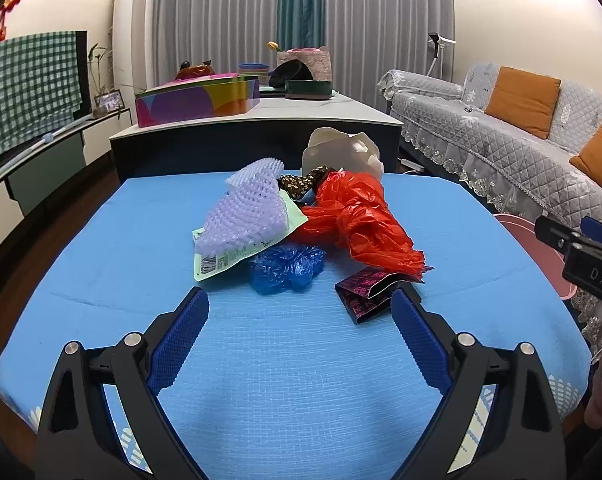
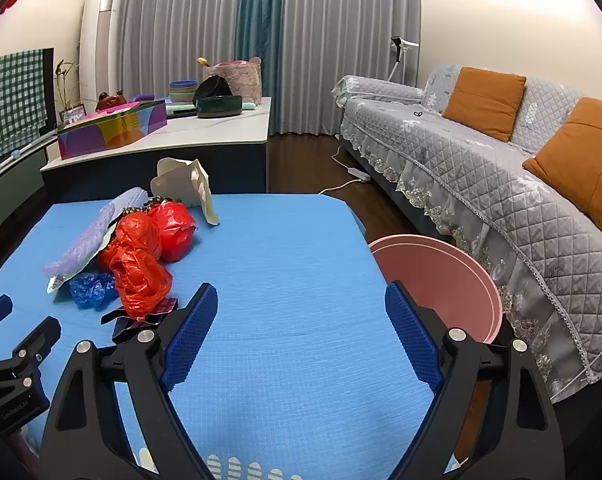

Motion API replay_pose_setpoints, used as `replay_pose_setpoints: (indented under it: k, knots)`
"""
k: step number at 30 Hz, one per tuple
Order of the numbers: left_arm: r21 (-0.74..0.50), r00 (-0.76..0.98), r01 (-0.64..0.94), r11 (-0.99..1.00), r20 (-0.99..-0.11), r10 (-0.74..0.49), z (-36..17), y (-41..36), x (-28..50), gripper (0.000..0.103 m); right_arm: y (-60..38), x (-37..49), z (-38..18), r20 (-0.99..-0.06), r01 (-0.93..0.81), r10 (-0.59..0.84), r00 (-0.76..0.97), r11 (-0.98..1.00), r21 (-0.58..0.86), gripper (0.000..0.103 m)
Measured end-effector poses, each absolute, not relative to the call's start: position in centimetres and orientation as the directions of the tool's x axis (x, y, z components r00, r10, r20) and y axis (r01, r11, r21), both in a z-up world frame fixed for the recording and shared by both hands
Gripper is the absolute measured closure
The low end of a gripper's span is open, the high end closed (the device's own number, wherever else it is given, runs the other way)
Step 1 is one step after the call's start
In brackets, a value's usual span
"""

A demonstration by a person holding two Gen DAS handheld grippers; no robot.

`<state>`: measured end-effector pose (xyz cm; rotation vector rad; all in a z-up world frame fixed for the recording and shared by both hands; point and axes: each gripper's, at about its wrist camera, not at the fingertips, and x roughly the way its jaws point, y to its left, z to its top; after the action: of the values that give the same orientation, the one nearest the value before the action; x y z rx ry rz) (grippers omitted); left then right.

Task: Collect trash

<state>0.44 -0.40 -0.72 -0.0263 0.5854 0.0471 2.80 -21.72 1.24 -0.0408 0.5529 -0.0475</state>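
A pile of trash lies on the blue table [image 1: 301, 360]: a red plastic bag [image 1: 357, 220], a crumpled blue bag [image 1: 287, 268], a lilac foam net [image 1: 245, 212] on a green-white wrapper [image 1: 217, 260], a dark pink-printed wrapper [image 1: 367, 292] and a beige crumpled paper bag [image 1: 341, 148]. My left gripper [image 1: 301, 308] hovers open just short of the pile, nothing between its fingers. My right gripper [image 2: 301, 304] is open over bare cloth, right of the red bag [image 2: 145, 264]. A pink bin [image 2: 441, 280] stands beside the table's right edge.
A grey quilted sofa [image 2: 501, 184] with orange cushions runs along the right. Behind the table stands a white-topped counter [image 2: 205, 132] with a colourful box [image 1: 197, 100] and bowls. A power strip lies on the dark floor [image 2: 357, 174].
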Motion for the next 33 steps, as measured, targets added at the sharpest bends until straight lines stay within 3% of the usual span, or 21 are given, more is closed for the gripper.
replay_pose_setpoints:
  k: [33]
  knots:
    - [-0.033, 0.839, -0.053, 0.998, -0.543, 0.027, -0.03, 0.23, 0.26, 0.013, -20.85, 2.55, 1.41, -0.524, 0.001, -0.032, 0.851, 0.998, -0.058, 0.019]
